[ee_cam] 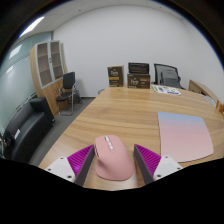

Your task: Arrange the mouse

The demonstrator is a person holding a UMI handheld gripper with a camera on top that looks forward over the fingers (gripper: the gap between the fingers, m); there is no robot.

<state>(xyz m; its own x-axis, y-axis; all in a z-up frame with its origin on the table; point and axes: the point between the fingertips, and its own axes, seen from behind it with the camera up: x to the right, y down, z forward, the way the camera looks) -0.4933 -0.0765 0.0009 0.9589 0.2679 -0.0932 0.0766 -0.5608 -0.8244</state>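
A pink computer mouse (113,158) lies on the wooden table (110,112), pointing away from me. My gripper (115,151) is low over the table with its fingers spread to either side of the mouse. The mouse stands between the purple pads and rests on the table, close to the left finger (82,160), with a narrow gap at the right finger (148,158). A pink mouse mat (185,135) lies flat on the table, ahead of the mouse and to its right.
Two dark boxes (128,76) stand at the table's far end, with papers (166,90) beside them. Office chairs (68,88) stand at the far left and far right. A wooden cabinet (47,62) is at the left wall. A black bag (25,130) sits beside the table's left edge.
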